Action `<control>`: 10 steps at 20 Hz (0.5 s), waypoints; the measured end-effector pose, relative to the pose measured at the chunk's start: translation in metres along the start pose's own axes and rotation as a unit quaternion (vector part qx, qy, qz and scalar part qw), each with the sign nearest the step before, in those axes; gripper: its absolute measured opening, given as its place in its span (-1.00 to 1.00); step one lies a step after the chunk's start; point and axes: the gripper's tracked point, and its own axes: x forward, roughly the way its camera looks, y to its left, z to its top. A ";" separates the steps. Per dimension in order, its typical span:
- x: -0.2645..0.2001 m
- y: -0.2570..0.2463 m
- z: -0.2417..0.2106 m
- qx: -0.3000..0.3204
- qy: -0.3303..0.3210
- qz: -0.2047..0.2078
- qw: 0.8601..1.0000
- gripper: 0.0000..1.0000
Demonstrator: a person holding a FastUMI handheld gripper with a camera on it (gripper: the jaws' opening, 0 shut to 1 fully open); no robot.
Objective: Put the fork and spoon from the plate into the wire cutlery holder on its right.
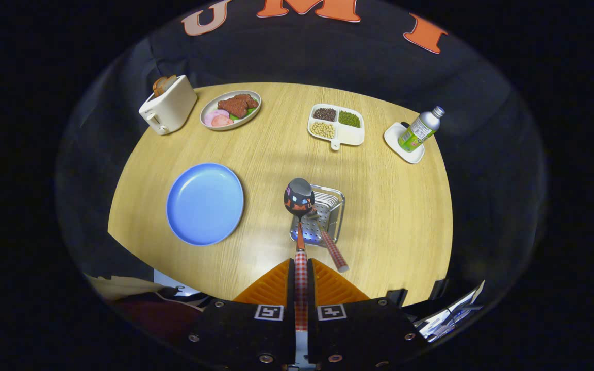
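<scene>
The spoon (299, 198) is being clenched by its handle between the fingers (301, 281), bowl poised beside the holder (323, 216) for lowering in. The fork (330, 247) is already leaning inside; the plate (205, 203) is lying bare.

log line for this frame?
hand-held gripper: shut on spoon | fork: in wire holder | plate: empty
</scene>
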 end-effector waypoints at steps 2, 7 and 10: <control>-0.002 -0.009 -0.004 0.002 0.030 0.007 1.000 -0.81; 0.010 -0.012 -0.001 0.003 0.092 0.029 0.995 -0.81; 0.015 -0.011 -0.003 0.003 0.135 0.043 0.990 -0.81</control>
